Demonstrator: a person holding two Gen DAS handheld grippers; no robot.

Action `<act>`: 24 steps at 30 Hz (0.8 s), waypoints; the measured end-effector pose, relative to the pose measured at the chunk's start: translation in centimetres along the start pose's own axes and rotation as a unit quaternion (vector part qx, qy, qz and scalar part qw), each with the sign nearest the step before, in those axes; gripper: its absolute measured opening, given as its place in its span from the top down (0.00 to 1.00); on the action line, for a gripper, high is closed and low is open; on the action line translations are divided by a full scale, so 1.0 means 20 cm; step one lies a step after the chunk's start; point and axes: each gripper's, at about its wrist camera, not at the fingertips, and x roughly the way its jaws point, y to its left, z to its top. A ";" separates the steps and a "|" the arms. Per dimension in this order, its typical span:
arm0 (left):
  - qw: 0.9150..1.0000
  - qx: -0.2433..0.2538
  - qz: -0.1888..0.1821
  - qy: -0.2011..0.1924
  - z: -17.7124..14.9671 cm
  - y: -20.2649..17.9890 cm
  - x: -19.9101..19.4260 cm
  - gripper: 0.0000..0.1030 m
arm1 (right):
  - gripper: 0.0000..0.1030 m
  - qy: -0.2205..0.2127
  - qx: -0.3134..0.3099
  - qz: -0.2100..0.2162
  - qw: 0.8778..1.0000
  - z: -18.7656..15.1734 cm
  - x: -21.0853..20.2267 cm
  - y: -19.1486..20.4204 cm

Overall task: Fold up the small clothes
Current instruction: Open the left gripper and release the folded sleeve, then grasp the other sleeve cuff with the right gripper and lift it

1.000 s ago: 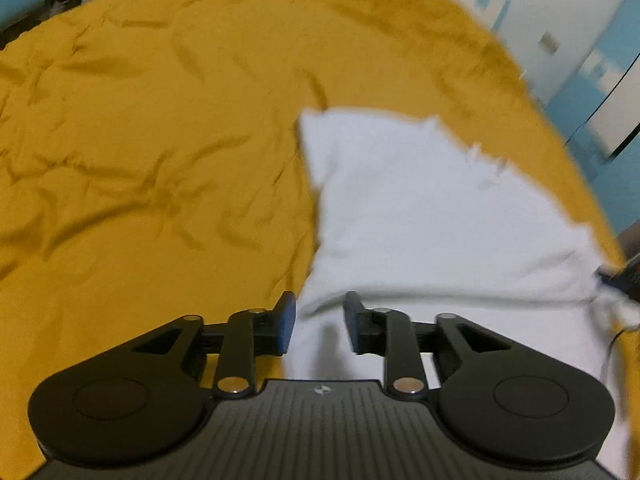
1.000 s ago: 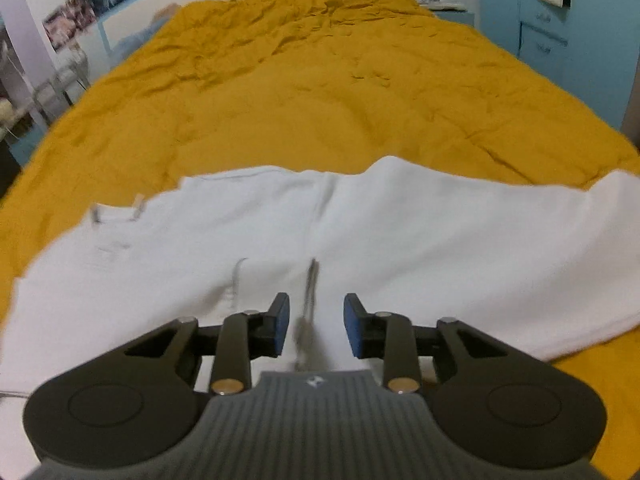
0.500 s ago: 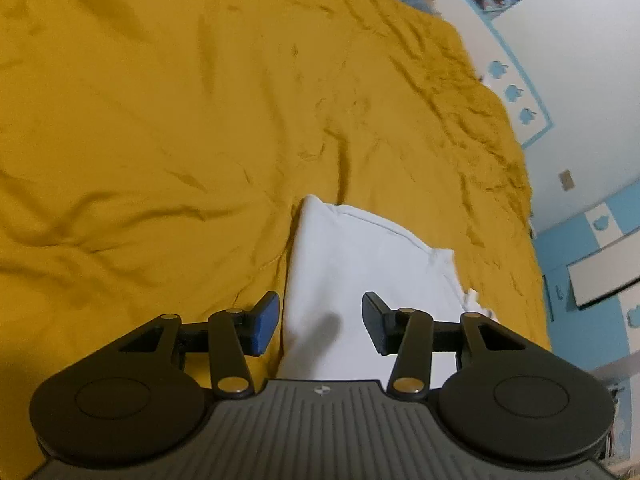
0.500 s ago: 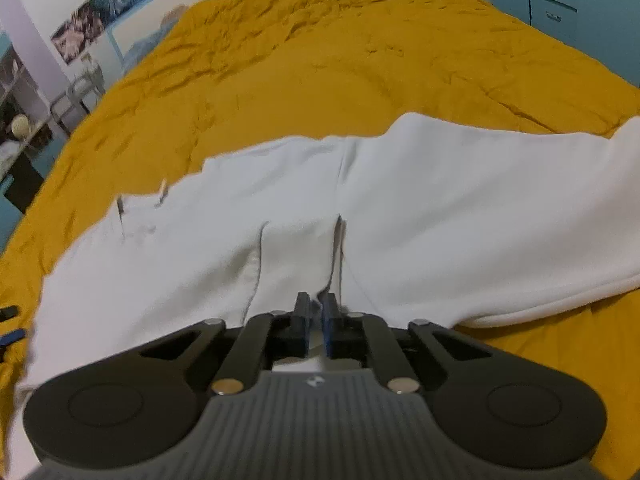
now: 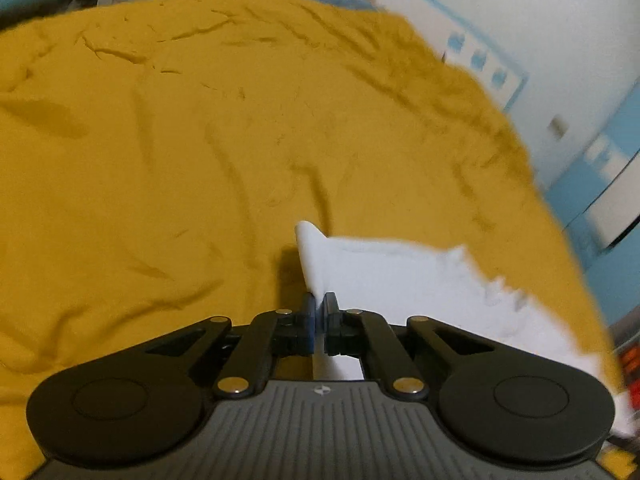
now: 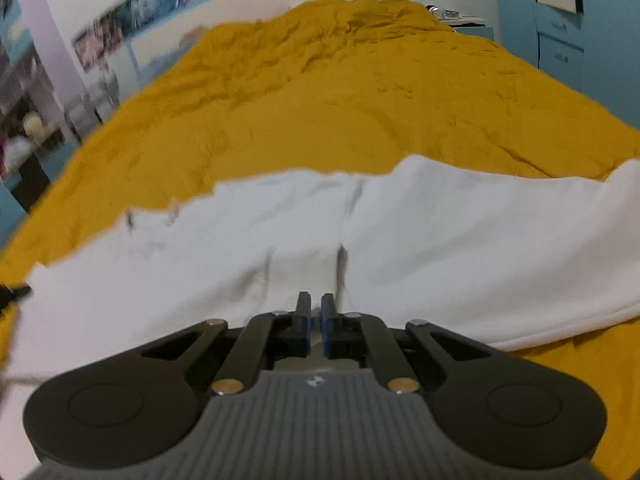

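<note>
A white garment (image 6: 440, 240) that looks like small trousers lies spread across a mustard-yellow bedspread (image 6: 340, 100). My right gripper (image 6: 316, 304) is shut on the garment's near edge, by its middle seam. In the left wrist view my left gripper (image 5: 319, 305) is shut on one end of the white garment (image 5: 400, 280), and the pinched corner stands up above the bedspread (image 5: 160, 160). The cloth under both grippers is hidden by their bodies.
The wrinkled bedspread stretches far ahead of both grippers. Blue cabinets (image 6: 568, 32) stand at the right of the bed. A white wall with posters (image 6: 120, 32) is beyond the bed, and shelves with clutter (image 6: 24, 120) stand at the left.
Both grippers were open a second ago. The right one shut on the garment's near edge half a second ago, the left one shut on its end just now and lifted the corner.
</note>
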 end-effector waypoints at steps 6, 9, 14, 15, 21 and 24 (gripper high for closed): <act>0.999 -0.002 0.039 0.021 -0.05 0.00 0.04 0.91 | 1.00 0.029 0.017 -0.016 0.999 -0.06 0.07 -0.04; 0.998 0.007 0.056 0.018 -0.03 -0.04 -0.06 0.90 | 1.00 0.029 0.014 -0.030 0.999 -0.04 0.01 -0.10; 0.997 0.043 0.056 0.005 -0.03 -0.16 -0.23 0.73 | 1.00 0.004 0.056 -0.023 0.998 0.02 -0.16 -0.31; 0.997 0.048 0.053 0.005 -0.03 -0.20 -0.26 0.68 | 1.00 -0.002 0.072 -0.024 0.997 0.03 -0.20 -0.37; 0.997 0.065 0.049 -0.009 -0.10 -0.33 -0.33 0.59 | 0.65 -0.062 0.186 -0.095 0.976 0.10 -0.47 -0.89; 0.996 0.047 0.067 -0.021 -0.14 -0.36 -0.32 0.59 | 0.65 -0.088 0.266 -0.119 0.953 0.10 -0.57 -1.21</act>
